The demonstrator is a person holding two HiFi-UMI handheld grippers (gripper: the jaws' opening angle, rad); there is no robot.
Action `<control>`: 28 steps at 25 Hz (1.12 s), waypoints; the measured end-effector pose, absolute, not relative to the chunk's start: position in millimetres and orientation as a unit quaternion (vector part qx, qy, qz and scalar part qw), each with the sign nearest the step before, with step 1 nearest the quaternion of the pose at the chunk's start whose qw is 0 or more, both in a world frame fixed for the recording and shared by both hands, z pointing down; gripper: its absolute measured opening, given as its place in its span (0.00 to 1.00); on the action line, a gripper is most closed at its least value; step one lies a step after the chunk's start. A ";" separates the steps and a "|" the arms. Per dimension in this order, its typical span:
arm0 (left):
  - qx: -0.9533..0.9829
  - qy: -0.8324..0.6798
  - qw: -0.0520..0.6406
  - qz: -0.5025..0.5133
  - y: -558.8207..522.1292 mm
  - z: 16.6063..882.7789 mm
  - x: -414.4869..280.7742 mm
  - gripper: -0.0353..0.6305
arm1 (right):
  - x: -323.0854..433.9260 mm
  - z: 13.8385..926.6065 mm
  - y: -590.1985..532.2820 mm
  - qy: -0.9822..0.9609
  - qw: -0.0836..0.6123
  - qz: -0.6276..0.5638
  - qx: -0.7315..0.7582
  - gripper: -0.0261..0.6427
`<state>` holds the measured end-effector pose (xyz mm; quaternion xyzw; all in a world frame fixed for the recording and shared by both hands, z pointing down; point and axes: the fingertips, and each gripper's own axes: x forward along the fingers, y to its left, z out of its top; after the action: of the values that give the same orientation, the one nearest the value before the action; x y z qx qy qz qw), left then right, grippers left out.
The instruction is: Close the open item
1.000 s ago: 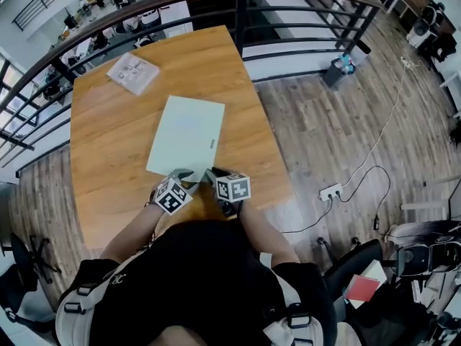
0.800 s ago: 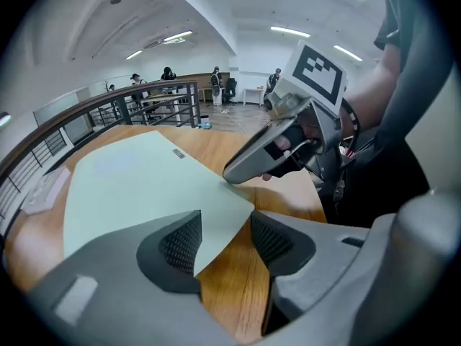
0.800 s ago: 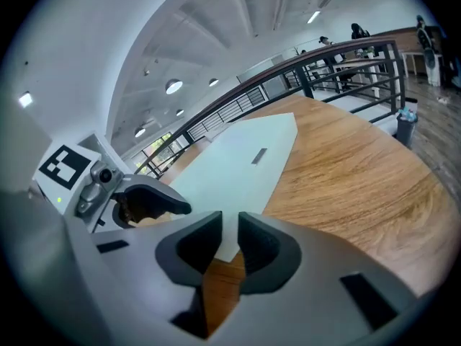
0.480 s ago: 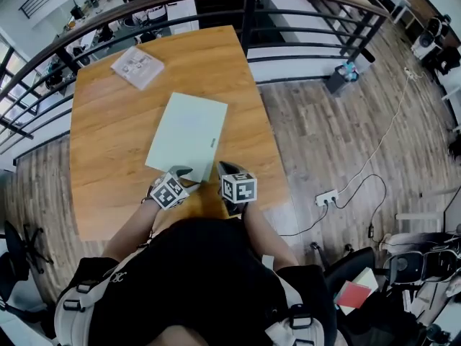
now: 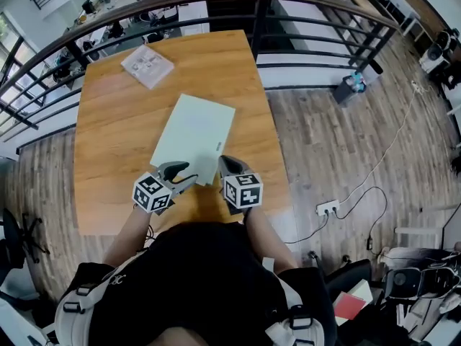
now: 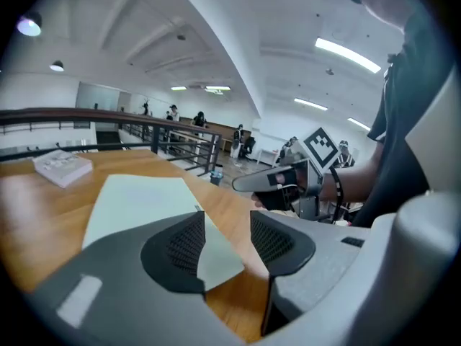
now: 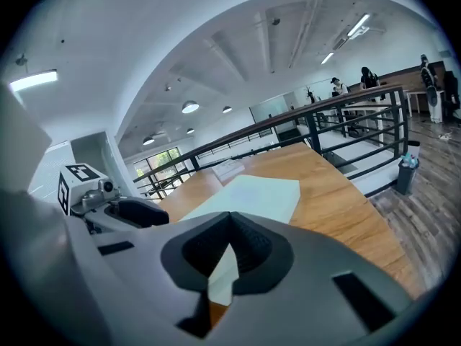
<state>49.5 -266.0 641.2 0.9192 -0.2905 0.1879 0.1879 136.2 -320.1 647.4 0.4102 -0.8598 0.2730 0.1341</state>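
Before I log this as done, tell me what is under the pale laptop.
The laptop lies flat, lid down, straight on the wooden table; nothing sticks out from under its edges. Anything thin beneath it would be hidden.

table [image 5: 108, 143] — laptop [image 5: 193, 137] at centre | booklet [image 5: 147, 66] behind it, far left corner

I'm counting one table [image 5: 108, 135], one laptop [image 5: 193, 139], one packet [image 5: 147, 66]. I'm holding two grippers: left gripper [image 5: 175, 171], right gripper [image 5: 229, 166]. I'm also seeing one bin [image 5: 351, 85].
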 end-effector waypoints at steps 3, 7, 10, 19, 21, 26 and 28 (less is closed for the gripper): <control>0.907 -0.354 0.148 0.174 -277.9 613.2 23.4 0.23 | 130.9 628.6 -326.2 -0.870 0.123 0.250 0.407 0.05; 0.877 -0.446 0.133 0.123 -285.9 579.0 -18.2 0.07 | 125.3 595.3 -332.4 -0.882 0.104 0.205 0.411 0.05; 0.851 -0.503 0.126 0.088 -284.8 559.5 -52.3 0.06 | 122.8 564.3 -337.7 -0.886 0.070 0.166 0.426 0.05; 0.792 -0.596 0.113 0.071 -265.0 545.6 -129.3 0.06 | 128.0 519.0 -337.2 -0.884 0.026 0.099 0.456 0.05; 0.785 -0.606 0.112 0.066 -260.6 543.1 -137.4 0.06 | 128.4 519.9 -334.9 -0.882 0.028 0.101 0.459 0.05; 0.781 -0.613 0.101 0.071 -254.3 542.6 -144.8 0.06 | 128.8 519.5 -330.0 -0.877 0.022 0.100 0.469 0.05; 0.780 -0.613 0.101 0.072 -255.2 544.6 -146.9 0.06 | 128.1 520.7 -329.8 -0.875 0.025 0.094 0.474 0.05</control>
<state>-146.9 -255.2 544.6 0.7804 -0.6128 0.0722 0.1010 128.1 -329.8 520.7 0.4741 -0.8751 0.0942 0.0246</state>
